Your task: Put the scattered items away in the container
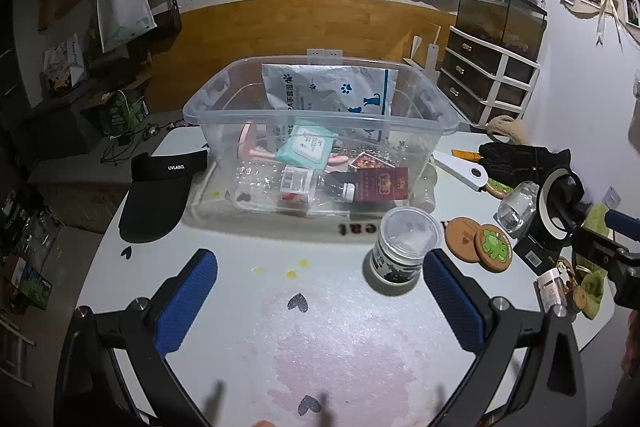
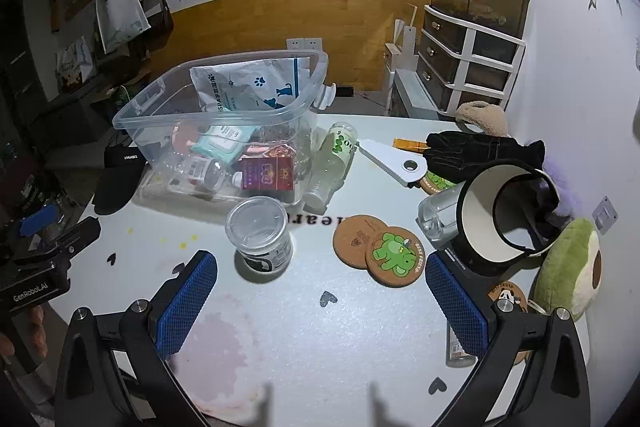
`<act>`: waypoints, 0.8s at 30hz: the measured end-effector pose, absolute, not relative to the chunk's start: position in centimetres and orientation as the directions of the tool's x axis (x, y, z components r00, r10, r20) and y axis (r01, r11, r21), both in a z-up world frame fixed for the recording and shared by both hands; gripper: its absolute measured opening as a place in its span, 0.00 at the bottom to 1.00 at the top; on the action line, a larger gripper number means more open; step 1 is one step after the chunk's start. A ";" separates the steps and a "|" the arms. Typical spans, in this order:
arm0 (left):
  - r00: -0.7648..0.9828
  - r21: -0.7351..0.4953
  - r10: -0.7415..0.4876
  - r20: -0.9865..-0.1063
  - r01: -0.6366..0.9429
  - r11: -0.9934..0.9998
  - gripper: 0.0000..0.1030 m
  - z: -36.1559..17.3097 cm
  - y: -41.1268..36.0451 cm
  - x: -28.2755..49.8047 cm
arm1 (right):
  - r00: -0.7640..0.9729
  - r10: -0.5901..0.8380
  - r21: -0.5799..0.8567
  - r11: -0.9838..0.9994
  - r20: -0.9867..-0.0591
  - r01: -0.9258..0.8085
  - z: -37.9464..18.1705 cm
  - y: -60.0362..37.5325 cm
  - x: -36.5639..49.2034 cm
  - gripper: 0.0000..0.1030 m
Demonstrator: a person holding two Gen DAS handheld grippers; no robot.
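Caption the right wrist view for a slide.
Open right hand-held gripper hovers over cork coasters and a lidded cup beside the half-filled clear bin.

Black visor (image 1: 160,195) left of the clear bin reads "UVLABCL". Left gripper (image 2: 40,267) body in the right wrist view reads "GenRobot.AI". Frog coaster (image 2: 395,255) reads "BEST FRIEND". Tabletop (image 1: 320,327) print near the bin shows upside-down letters, "eat" at most. Cat-print pouch (image 1: 328,87) in the bin shows "SPA" plus Chinese characters, too small to read.
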State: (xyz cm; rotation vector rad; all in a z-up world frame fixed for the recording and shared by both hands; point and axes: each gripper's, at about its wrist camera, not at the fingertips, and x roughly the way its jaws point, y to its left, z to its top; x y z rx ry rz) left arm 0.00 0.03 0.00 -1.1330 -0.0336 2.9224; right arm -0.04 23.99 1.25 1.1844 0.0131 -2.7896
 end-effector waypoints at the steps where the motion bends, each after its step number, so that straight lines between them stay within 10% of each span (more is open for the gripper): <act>1: -0.738 -0.023 0.015 -0.674 0.000 -1.000 1.00 0.0 0.1 0.0 | -0.690 -0.098 0.036 -0.994 -0.717 0.105 1.2 24.0 -0.1 1.00; 24: -0.736 -0.028 0.020 -0.677 -0.001 -1.000 1.00 -0.4 0.0 -0.6 | -0.692 -0.091 0.038 -0.995 -0.716 0.092 1.0 24.4 -0.2 1.00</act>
